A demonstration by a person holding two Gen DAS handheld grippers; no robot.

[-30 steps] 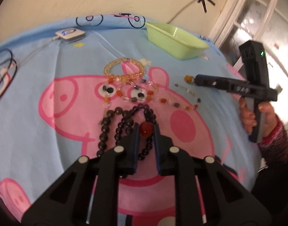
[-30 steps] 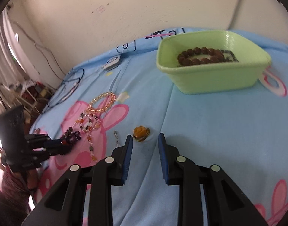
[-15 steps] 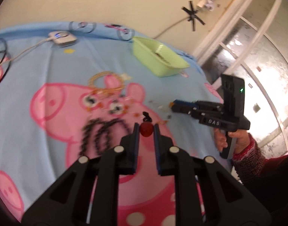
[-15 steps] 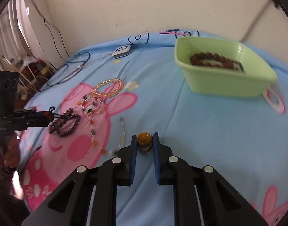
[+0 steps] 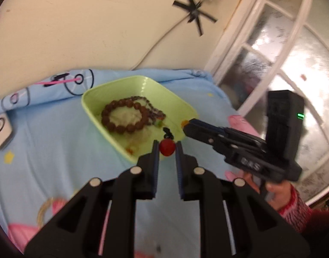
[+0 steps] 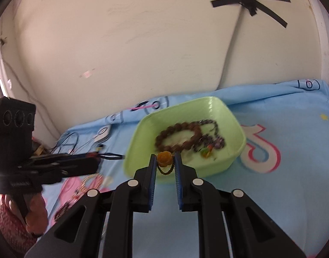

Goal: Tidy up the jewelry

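Note:
My left gripper (image 5: 167, 148) is shut on a red bead (image 5: 167, 147) of the dark bead necklace and holds it over the near edge of the green tray (image 5: 93, 116). A brown bead bracelet (image 5: 123, 116) lies in the tray. My right gripper (image 6: 165, 160) is shut on an amber rose pendant (image 6: 164, 158) with a small chain loop hanging below it, held above the tray's (image 6: 132, 150) near rim. The right gripper also shows in the left wrist view (image 5: 187, 125), at the tray's right rim.
A blue cartoon-print cloth (image 5: 46, 142) covers the surface. A white charger (image 5: 0, 130) lies at the left. Yellow and mixed bead strings (image 6: 89, 182) lie on the pink print. Black cables (image 6: 72, 142) lie at the far left. A wall stands behind the tray.
Both grippers lifted their pieces off the cloth and carried them to the green tray. The left gripper closed on the red bead and the right on the amber pendant.

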